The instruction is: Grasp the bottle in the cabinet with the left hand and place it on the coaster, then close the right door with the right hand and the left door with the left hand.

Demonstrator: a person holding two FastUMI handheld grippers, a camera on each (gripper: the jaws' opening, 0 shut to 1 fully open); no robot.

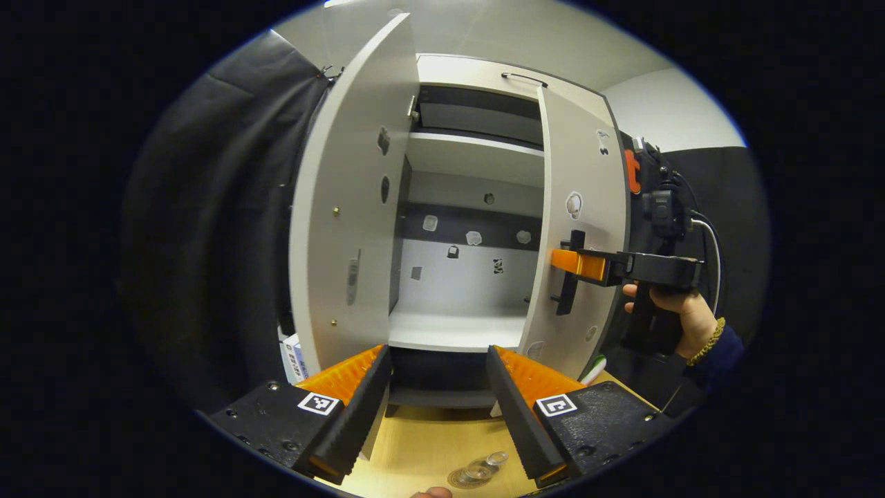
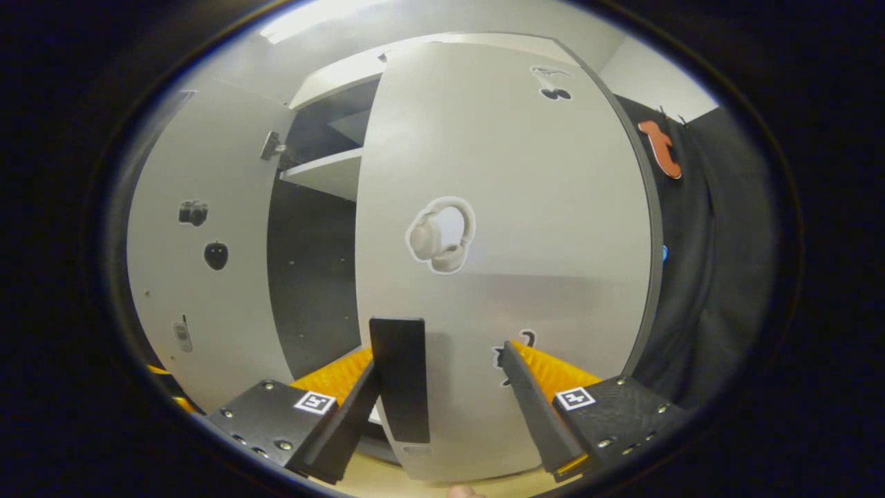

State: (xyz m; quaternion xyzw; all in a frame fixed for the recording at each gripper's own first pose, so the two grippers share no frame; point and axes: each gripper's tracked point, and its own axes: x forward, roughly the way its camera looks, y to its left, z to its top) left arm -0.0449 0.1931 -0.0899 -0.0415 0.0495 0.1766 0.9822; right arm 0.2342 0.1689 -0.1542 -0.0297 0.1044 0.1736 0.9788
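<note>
The white cabinet (image 1: 477, 69) stands ahead on the wooden table (image 1: 429, 436). Its left door (image 1: 346, 207) is swung wide open. The right door (image 1: 581, 180) stands partly closed, and my right gripper (image 1: 574, 263) touches its front by the black handle (image 1: 567, 283). In the right gripper view that handle (image 2: 399, 377) sits between the fingers of my open right gripper (image 2: 439, 360), close to the left finger. My left gripper (image 1: 438, 353) is open and holds nothing, facing the cabinet's lower shelf (image 1: 456, 332). A clear bottle (image 1: 484, 469) stands on the table just below it, on a round coaster (image 1: 462, 478).
A hand (image 1: 681, 311) in a dark sleeve holds the right gripper to the right of the cabinet. A small white box (image 1: 294, 356) sits behind the left door's lower edge. Black cloth walls hang on both sides. The left door (image 2: 207, 263) is at the left of the right gripper view.
</note>
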